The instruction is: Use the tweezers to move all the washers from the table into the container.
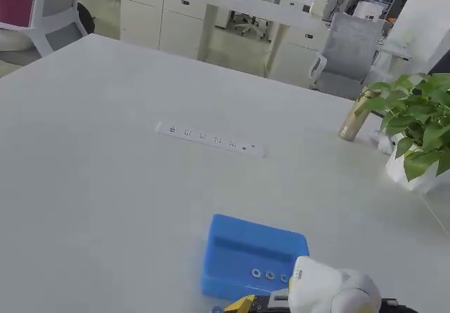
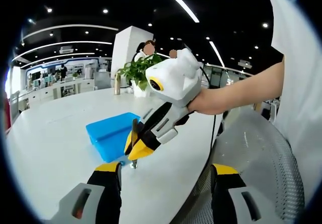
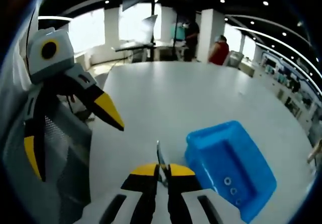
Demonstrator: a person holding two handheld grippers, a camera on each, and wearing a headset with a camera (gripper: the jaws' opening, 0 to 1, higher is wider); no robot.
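The blue container (image 1: 232, 239) stands near the table's front edge with three washers (image 1: 270, 276) lying in a row inside it. Just before it is my right gripper (image 1: 242, 304), white-bodied with yellow tips. In the right gripper view this gripper (image 3: 162, 169) is shut on thin metal tweezers (image 3: 159, 156), and the blue container (image 3: 241, 148) lies to the right with the washers (image 3: 232, 190) in it. The left gripper view has its own gripper (image 2: 166, 168) open and holding nothing. Ahead, the right gripper (image 2: 135, 151) points the tweezers (image 2: 134, 133) down at the table beside the blue container (image 2: 108, 131).
A white power strip (image 1: 211, 138) lies mid-table. A potted plant (image 1: 415, 130) and a brass-coloured bottle (image 1: 351, 119) stand at the right edge. A grey mesh chair (image 2: 261, 158) is close beside the table. Office chairs and desks lie beyond.
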